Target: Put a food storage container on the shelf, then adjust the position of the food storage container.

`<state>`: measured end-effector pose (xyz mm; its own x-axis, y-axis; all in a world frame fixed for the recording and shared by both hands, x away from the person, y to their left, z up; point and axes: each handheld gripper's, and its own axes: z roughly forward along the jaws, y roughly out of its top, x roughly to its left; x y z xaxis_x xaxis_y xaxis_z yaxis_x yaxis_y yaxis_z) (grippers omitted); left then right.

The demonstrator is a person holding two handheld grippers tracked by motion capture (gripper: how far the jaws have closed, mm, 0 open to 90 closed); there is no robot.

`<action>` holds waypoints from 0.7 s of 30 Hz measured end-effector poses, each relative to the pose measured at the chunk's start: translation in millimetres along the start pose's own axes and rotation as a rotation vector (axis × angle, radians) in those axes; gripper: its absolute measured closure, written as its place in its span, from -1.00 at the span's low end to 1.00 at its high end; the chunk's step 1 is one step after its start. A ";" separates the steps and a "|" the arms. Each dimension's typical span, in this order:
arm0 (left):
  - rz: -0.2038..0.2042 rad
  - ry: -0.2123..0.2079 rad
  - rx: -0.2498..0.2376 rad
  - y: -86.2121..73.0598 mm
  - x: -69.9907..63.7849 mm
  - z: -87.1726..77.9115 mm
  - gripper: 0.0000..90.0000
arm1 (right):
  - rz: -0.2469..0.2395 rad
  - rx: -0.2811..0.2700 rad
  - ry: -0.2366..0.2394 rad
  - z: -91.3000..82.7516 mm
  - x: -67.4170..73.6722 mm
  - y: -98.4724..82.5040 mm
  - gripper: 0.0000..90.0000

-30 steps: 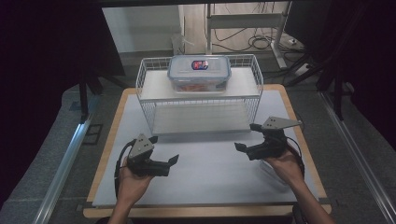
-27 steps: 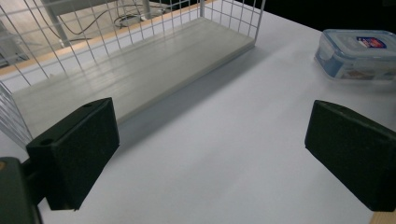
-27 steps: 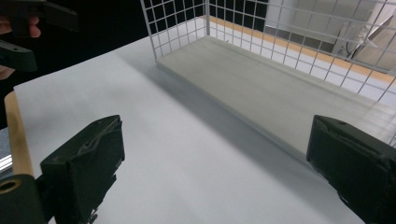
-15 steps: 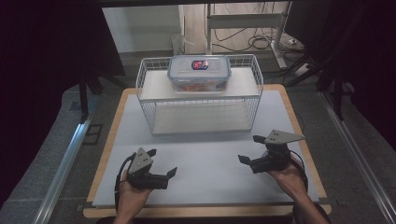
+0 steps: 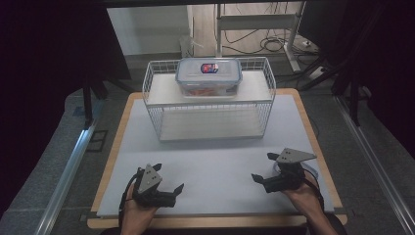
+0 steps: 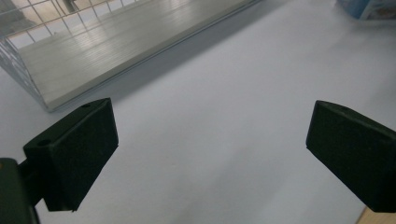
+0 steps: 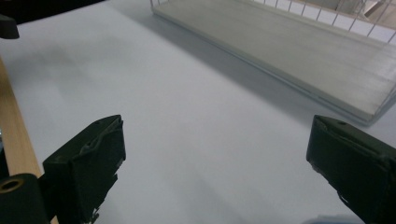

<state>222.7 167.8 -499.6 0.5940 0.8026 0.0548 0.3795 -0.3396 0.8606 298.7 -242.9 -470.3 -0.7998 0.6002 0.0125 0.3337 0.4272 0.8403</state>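
Pale grey matting (image 5: 215, 166) covers the wooden table (image 5: 110, 147), with dark surroundings on both sides. Nearest the person, the left gripper (image 5: 169, 192) sits low over the mat's near-left area, jaws spread wide and empty — in the left gripper view the two black pads (image 6: 74, 149) frame bare mat. The right gripper (image 5: 262, 171) hovers at the near-right, jaws likewise wide apart with nothing between them; a clear round object (image 5: 311, 170) lies partly hidden just beside it. Farther back, well apart from both grippers, stands a white wire rack (image 5: 151, 107) — on its upper shelf rests a clear lidded container (image 5: 209, 77) with a coloured label.
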 end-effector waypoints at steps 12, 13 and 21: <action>-0.020 0.001 0.006 -3.5 3.0 2.0 -0.96 | -0.042 0.096 -0.028 9.6 5.3 -9.4 -0.90; -0.018 -0.001 0.007 -3.4 2.5 2.4 -0.96 | -0.037 0.096 -0.028 9.5 4.3 -9.6 -0.90; -0.021 0.000 0.007 -3.5 2.9 2.1 -0.96 | -0.012 0.146 -0.063 11.7 0.1 -12.8 -0.96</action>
<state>224.6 170.3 -503.5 0.5859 0.8095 0.0365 0.3970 -0.3260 0.8580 300.2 -240.5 -487.4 -0.7729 0.6336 -0.0348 0.3971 0.5258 0.7522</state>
